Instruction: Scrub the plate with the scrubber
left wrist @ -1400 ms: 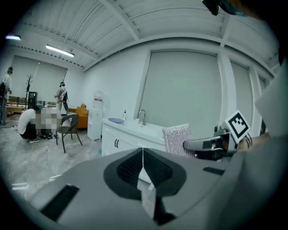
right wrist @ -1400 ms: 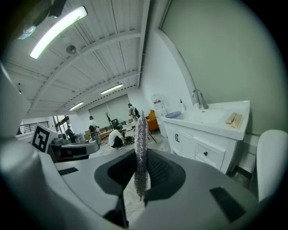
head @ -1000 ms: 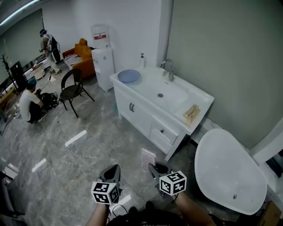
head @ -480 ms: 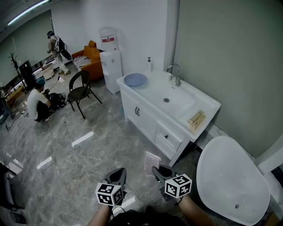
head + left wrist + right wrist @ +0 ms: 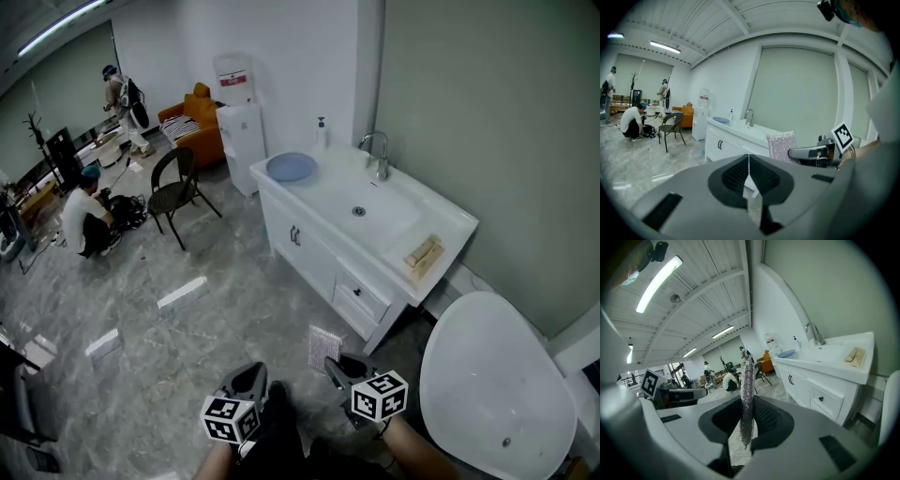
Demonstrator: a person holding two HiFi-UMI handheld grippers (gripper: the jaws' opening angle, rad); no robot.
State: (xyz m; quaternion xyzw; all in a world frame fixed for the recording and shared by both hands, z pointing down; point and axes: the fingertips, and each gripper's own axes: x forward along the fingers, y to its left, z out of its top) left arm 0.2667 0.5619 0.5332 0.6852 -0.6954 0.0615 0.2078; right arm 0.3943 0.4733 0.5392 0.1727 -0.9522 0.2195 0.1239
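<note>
Left gripper clenched, nothing between its jaws, well short of the vanity. Right gripper beside it, clamped on the silver scrubber, nearer the vanity's front. Blue plate lies on the vanity's far end, beyond its basin.

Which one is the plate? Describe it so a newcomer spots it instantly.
Find the white sink cabinet against the grey-green wall. On its countertop, at the end nearest the water dispenser, lies the plate. It is the only flat blue disc there; the soap bottle and faucet nearby stand upright, and the wooden item sits at the opposite end.
</note>
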